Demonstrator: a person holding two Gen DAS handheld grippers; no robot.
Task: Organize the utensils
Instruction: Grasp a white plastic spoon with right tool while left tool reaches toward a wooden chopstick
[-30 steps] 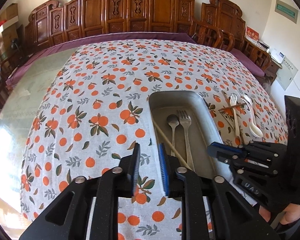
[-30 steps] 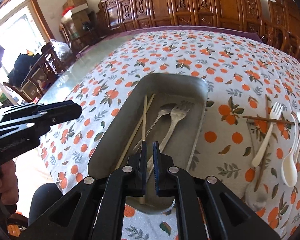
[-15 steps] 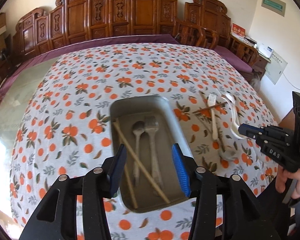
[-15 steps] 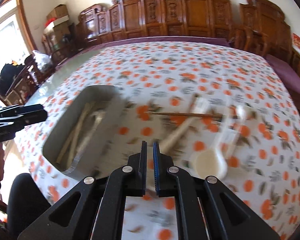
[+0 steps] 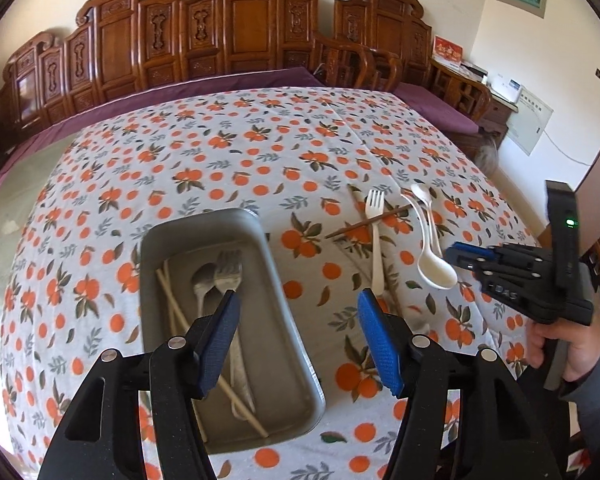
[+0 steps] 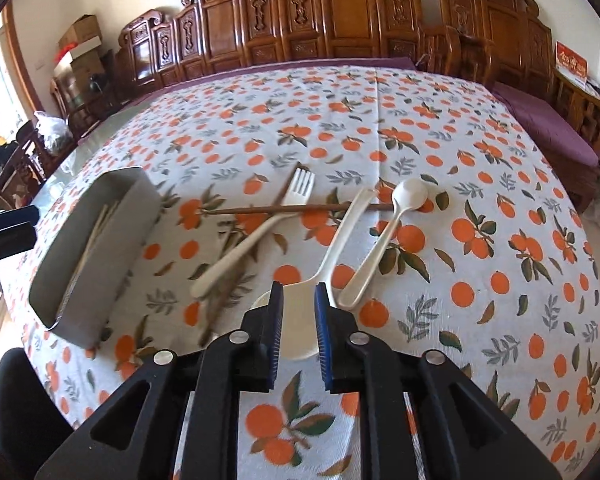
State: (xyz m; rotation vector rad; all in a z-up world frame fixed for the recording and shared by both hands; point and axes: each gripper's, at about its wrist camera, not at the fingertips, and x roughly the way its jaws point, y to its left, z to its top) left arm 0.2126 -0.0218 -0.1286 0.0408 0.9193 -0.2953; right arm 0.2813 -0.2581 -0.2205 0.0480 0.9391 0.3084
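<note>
Left wrist view: my left gripper (image 5: pixel 298 334) hangs over the near end of the grey tray (image 5: pixel 278 280), its jaws spread wide and just opened further, with nothing between them. Inside the tray lie a metal spoon (image 5: pixel 201 280), a metal fork (image 5: pixel 230 276) and pale chopsticks (image 5: pixel 176 312). To the right of the tray, on the orange-printed cloth (image 5: pixel 220 168) that covers the surface, rest a white fork (image 5: pixel 376 240), a dark chopstick (image 5: pixel 366 222) crossing it, and two white spoons — the larger one (image 5: pixel 436 268) nearest the right gripper (image 5: pixel 456 254), which a hand (image 5: pixel 560 344) holds just above it. Right wrist view: my right gripper (image 6: pixel 298 316) points down at the bowl of the large white spoon (image 6: pixel 300 332); its jaws stand slightly apart, having just begun to open, and the bowl shows between them, but whether the pads touch it I cannot tell. The small white spoon (image 6: pixel 384 240) lies just beside it to the right, the white fork (image 6: pixel 256 232) to the left, with the dark chopstick (image 6: pixel 260 210) laid across all three. The tray (image 6: pixel 100 252) sits at far left, apart from this group.
</note>
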